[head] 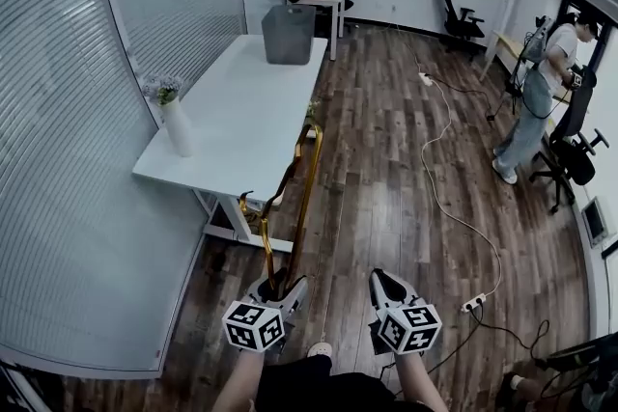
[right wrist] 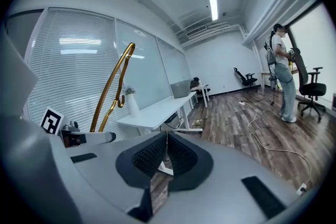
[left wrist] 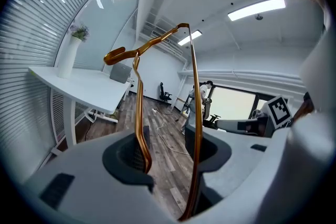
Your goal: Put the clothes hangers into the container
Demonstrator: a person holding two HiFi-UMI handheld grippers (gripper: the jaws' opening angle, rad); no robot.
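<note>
Gold-coloured clothes hanger (head: 305,193) was clamped in the left gripper (head: 281,288), well apart from the container (head: 288,34) at the table's far end.

The left gripper's jaws stood partway apart, closed on the hanger's thin wires, and the hanger rose upright from between them over the wooden floor (head: 386,169), just beside the near right corner of the white table (head: 241,121). The right gripper (head: 381,277) was held beside the left one, its jaws pressed together with nothing between them. The grey container sat by the table's far right corner. A white vase (head: 177,125) with flowers stood at the near left corner. A person (head: 541,92) stood far off to the right.
</note>
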